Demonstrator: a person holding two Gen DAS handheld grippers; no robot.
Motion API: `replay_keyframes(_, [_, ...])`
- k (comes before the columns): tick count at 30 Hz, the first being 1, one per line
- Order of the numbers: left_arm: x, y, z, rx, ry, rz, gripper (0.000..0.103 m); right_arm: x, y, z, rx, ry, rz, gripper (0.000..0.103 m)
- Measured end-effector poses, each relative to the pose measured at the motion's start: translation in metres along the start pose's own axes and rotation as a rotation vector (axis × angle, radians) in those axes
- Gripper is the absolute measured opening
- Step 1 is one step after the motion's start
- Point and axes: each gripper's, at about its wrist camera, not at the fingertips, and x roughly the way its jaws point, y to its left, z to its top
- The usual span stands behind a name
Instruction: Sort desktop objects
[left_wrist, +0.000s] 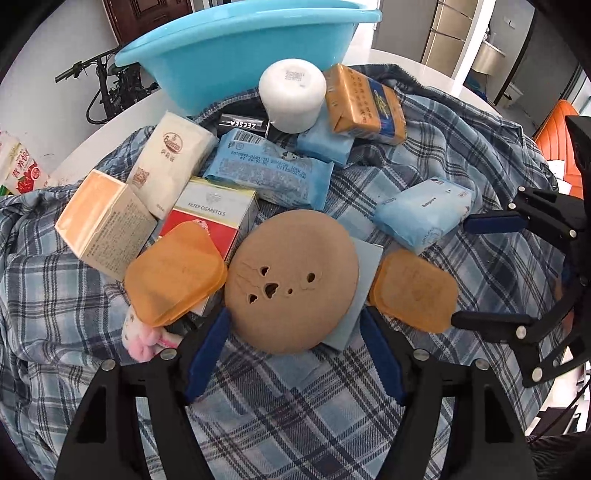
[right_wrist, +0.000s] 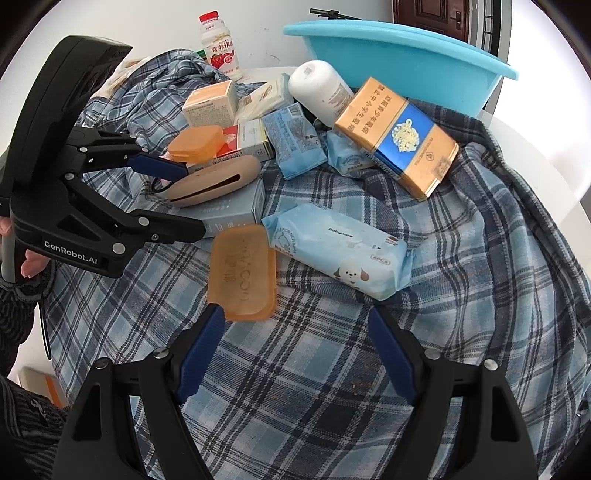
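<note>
A pile of small goods lies on a blue plaid cloth. My left gripper is open, its fingers on either side of a tan round disc that lies on a grey-blue box; contact is not clear. My right gripper is open and empty, just short of an orange soap case and a blue wipes pack. A second orange case, a red cigarette pack and a gold-blue carton lie around. The left gripper also shows in the right wrist view.
A light blue plastic basin stands at the back of the round white table. A white jar, a peach box, a white pouch, blue snack packs and a drink bottle crowd the pile.
</note>
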Motion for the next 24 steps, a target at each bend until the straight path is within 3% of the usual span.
replay_keyframes(4, [0.002,0.002,0.003,-0.015,-0.006,-0.003,0.075,0.001,0.001,0.002,-0.006,0.0,0.001,0.079])
replay_keyframes(8, [-0.002,0.0,-0.001,0.007,-0.012,0.009,0.068,-0.002,0.001,0.003,-0.009,-0.009,-0.012,0.079])
replay_keyframes(12, [-0.013,-0.017,-0.008,0.079,-0.02,0.06,0.05,-0.015,0.002,0.008,-0.035,-0.072,-0.018,0.079])
replay_keyframes(15, [-0.022,-0.022,-0.014,0.097,-0.012,0.045,0.039,-0.02,0.003,0.014,-0.047,-0.087,0.0,0.079])
replay_keyframes(19, [-0.027,-0.017,-0.023,0.073,0.024,-0.052,0.039,-0.018,0.005,0.021,-0.057,-0.098,0.026,0.079])
replay_keyframes(21, [-0.028,-0.018,-0.027,0.074,0.022,-0.022,0.04,-0.016,0.01,0.027,-0.071,-0.11,0.04,0.079])
replay_keyframes(24, [-0.032,-0.017,-0.031,0.073,0.001,0.031,0.065,-0.012,0.019,0.033,-0.095,-0.123,0.059,0.079])
